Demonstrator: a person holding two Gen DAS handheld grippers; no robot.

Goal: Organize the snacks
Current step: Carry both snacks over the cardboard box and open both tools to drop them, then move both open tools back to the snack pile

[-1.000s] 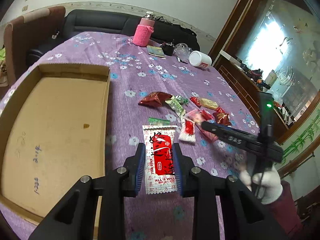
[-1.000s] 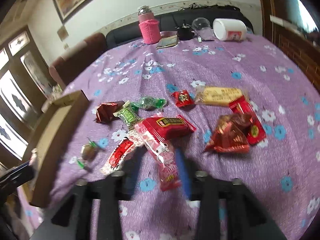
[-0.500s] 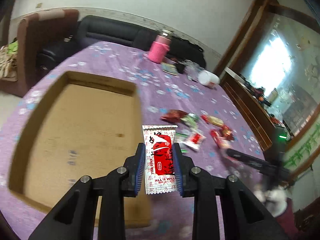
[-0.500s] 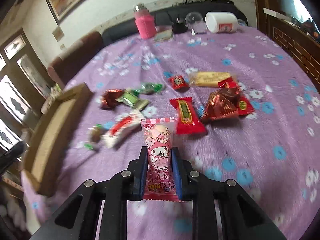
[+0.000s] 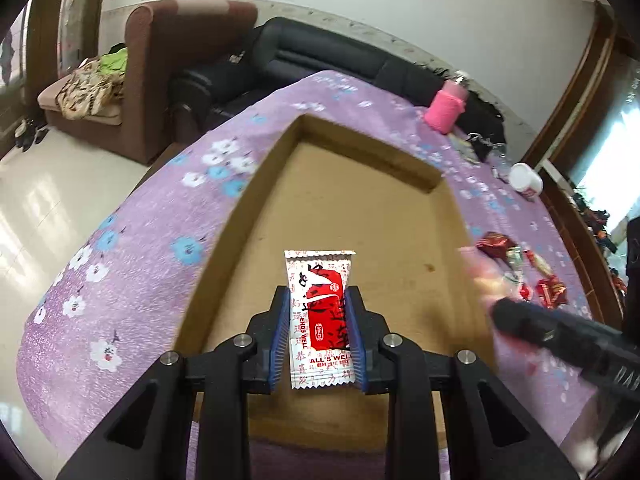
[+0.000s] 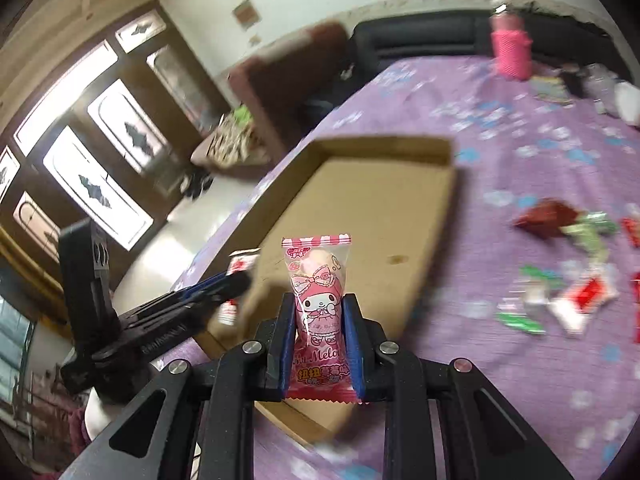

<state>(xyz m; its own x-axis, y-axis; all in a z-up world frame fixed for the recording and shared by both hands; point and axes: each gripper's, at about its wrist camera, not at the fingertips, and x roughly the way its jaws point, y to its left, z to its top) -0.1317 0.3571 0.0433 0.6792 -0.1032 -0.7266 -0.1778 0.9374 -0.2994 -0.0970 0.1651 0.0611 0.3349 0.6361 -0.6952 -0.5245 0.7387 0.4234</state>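
The left hand-held gripper [image 5: 319,334] is squeezed on a red and white snack pack [image 5: 320,316]. It holds the pack up over the flat cardboard box [image 5: 360,208]. The right hand-held gripper [image 6: 319,336] is squeezed on a pink candy pack [image 6: 318,304], above the near corner of the same box. More snacks [image 6: 568,280] lie loose on the purple worktop [image 6: 520,360], right of the box. Far back stands a pink bottle [image 6: 512,54].
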